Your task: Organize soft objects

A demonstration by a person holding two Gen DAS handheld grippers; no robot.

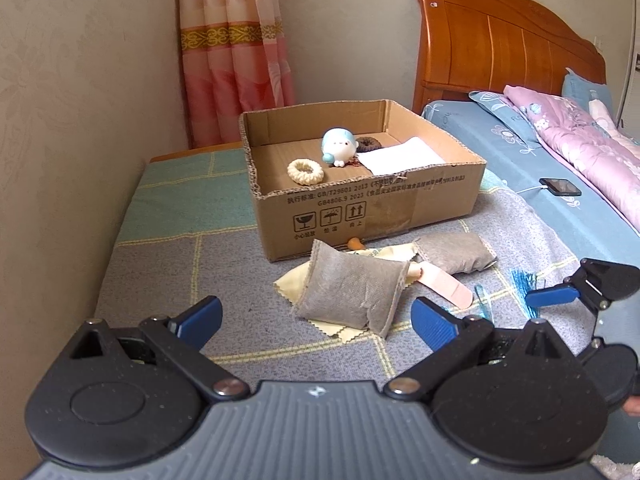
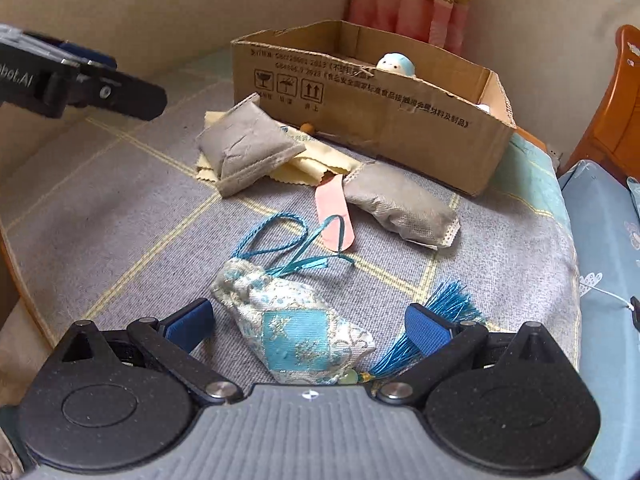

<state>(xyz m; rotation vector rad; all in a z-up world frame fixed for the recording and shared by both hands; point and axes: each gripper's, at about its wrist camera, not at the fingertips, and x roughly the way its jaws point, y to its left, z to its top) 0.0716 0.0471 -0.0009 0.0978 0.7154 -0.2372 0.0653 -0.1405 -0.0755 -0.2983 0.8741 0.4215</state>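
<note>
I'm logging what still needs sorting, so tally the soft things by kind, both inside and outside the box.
Grey pouches: 2
Hair scrunchies: 2
Plush toy: 1
Blue brocade sachet: 1
Yellow cloth: 1
White cloth: 1
Total: 8

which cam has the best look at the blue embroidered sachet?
Right wrist. The blue embroidered sachet lies whole between the open right gripper, cords and tassel included. Left wrist shows only its tassel and cord beside the right gripper; the pouch body is hidden.
</note>
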